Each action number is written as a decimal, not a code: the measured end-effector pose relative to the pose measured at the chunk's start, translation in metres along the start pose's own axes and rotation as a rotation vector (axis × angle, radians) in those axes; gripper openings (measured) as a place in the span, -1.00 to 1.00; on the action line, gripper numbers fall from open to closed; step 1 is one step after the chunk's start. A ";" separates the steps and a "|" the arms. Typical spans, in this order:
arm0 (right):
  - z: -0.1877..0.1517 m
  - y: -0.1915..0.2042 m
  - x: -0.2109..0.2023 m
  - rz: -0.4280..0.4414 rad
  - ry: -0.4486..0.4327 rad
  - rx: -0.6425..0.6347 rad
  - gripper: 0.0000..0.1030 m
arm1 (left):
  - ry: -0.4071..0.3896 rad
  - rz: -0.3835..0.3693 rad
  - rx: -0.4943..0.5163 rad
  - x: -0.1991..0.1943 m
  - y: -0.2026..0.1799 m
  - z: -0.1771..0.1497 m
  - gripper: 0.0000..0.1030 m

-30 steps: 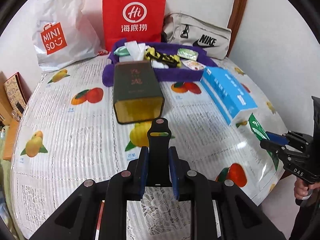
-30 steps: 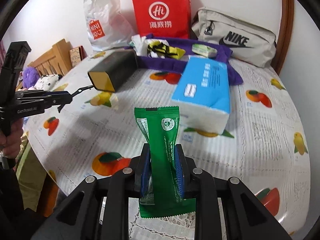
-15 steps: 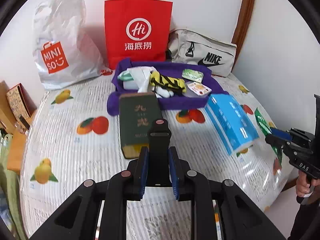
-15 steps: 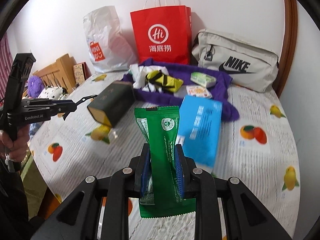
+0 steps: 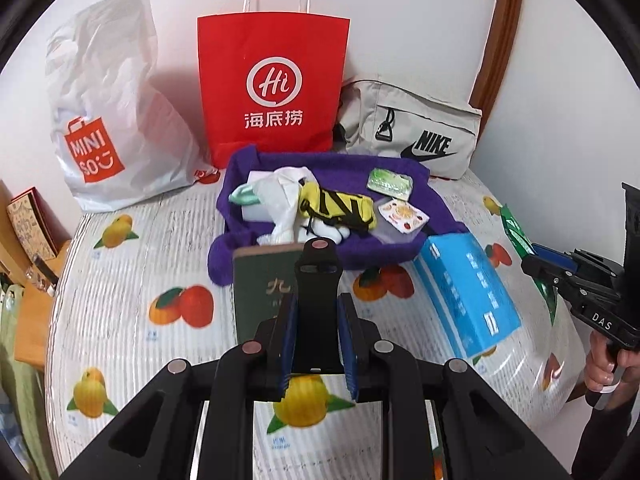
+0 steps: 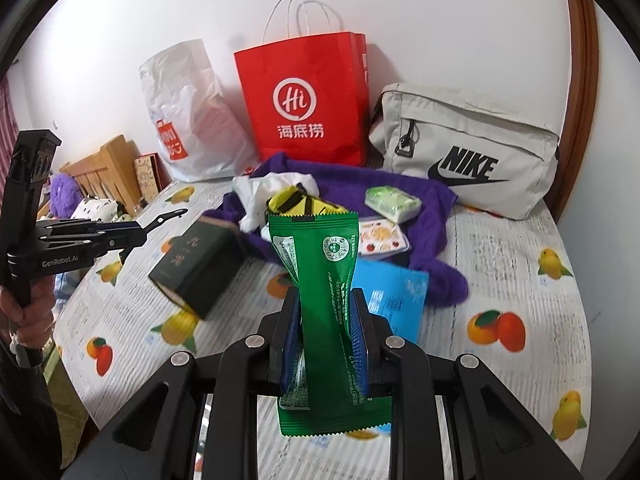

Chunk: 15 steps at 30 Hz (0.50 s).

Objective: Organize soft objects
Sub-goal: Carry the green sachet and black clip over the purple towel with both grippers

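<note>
Nearest the right wrist camera, the right gripper point(image 6: 326, 340) is clenched on a green sachet point(image 6: 320, 280), which stands upright between the blue pads and crumples a little at the pinch. In the left wrist view the left gripper point(image 5: 316, 320) is clamped on a black strap-like object point(image 5: 318, 280) (what it is exactly I cannot tell). Both loads are carried above the table point(image 5: 120, 320) with its fruit-print cover, not resting on it.

Further in, near the middle of the table, a dark green box point(image 6: 196, 268) lies on its side, and a blue tissue pack point(image 5: 468, 292) lies toward the right edge. Beyond them a purple cloth point(image 5: 432, 208) spreads toward the far edge, holding a yellow-and-black pouch point(image 5: 340, 208), a white plastic bag point(image 5: 280, 192) and small packets. Along the far edge, against the wall, stand a white shopping bag point(image 5: 112, 120), a red paper bag point(image 5: 272, 80) and a grey pouch bag point(image 5: 412, 128).

The step in hand looks like carrying both picked items toward the collection on the purple cloth. The next move would call for reaching over the green box and tissue pack without knocking them, then lowering each item onto a free patch of cloth before letting go.
</note>
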State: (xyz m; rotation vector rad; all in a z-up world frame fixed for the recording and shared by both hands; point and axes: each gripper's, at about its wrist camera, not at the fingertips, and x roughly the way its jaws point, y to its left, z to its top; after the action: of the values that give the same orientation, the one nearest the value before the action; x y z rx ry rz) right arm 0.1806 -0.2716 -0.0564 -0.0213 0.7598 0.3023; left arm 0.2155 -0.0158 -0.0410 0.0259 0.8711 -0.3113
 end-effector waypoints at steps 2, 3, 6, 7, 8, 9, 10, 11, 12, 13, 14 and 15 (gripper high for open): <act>0.007 -0.003 0.005 -0.004 -0.003 0.002 -0.54 | 0.001 0.002 0.002 0.004 0.000 0.006 -0.62; 0.011 -0.006 0.009 -0.004 -0.002 0.004 -0.54 | 0.001 0.005 0.004 0.007 0.000 0.010 -0.62; 0.021 -0.012 0.019 -0.005 -0.001 0.011 -0.54 | -0.001 0.006 0.004 0.015 0.002 0.022 -0.62; 0.024 -0.014 0.024 -0.007 -0.001 0.012 -0.54 | -0.002 0.006 0.004 0.018 0.003 0.025 -0.62; 0.027 -0.017 0.028 -0.006 -0.002 0.012 -0.54 | -0.003 0.006 0.003 0.021 0.004 0.029 -0.62; 0.030 -0.019 0.033 -0.006 -0.002 0.014 -0.54 | -0.004 0.006 0.004 0.025 0.005 0.034 -0.62; 0.032 -0.022 0.038 -0.008 0.001 0.016 -0.54 | -0.005 0.007 0.006 0.028 0.006 0.037 -0.62; 0.035 -0.024 0.044 -0.010 0.005 0.020 -0.54 | -0.006 0.007 0.006 0.032 0.007 0.042 -0.62; 0.039 -0.027 0.050 -0.009 0.007 0.023 -0.54 | -0.005 0.008 0.005 0.036 0.008 0.046 -0.62; 0.042 -0.029 0.054 -0.010 0.008 0.025 -0.54 | -0.004 0.008 0.005 0.040 0.009 0.050 -0.62; 0.047 -0.032 0.061 -0.010 0.010 0.028 -0.54 | -0.003 0.009 0.003 0.043 0.010 0.054 -0.62; 0.050 -0.034 0.065 -0.011 0.010 0.029 -0.54 | -0.002 0.009 0.000 0.048 0.012 0.058 -0.62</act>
State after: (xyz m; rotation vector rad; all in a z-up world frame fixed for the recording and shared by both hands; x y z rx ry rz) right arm 0.2678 -0.2809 -0.0672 -0.0002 0.7740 0.2806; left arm 0.2906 -0.0255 -0.0410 0.0295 0.8685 -0.3028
